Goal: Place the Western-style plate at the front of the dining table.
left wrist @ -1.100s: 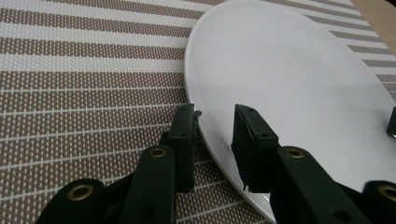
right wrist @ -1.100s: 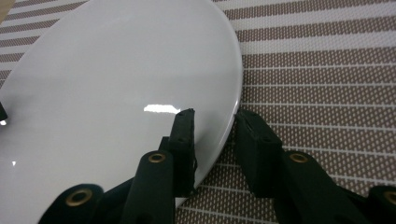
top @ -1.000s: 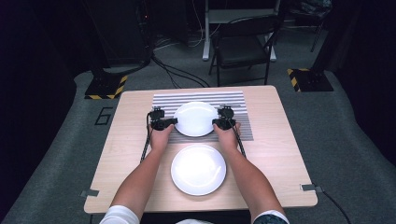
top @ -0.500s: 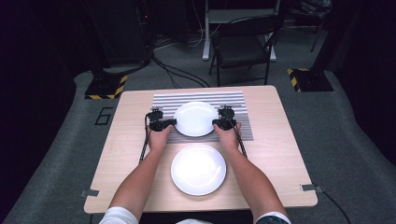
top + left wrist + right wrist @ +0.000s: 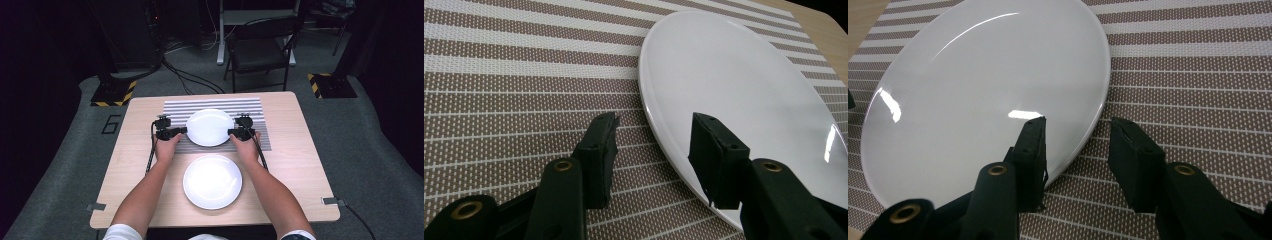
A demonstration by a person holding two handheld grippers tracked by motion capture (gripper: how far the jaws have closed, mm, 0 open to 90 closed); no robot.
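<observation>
The left gripper [image 5: 654,125] and right gripper [image 5: 1075,127] are straddling opposite rims of the far plate [image 5: 210,127], jaws just opening, pads loose, each hiding some rim.

Overhead light falls brightly on the surface [image 5: 135,165]; the surrounding room stays dark. The near plate [image 5: 212,181] is overexposed to flat white in the high view, which is soft and grainy. In both gripper views the far plate [image 5: 973,90] shows sharp specular streaks, the placemat [image 5: 514,75] weave is crisp, and the near black jaws are slightly soft.
</observation>
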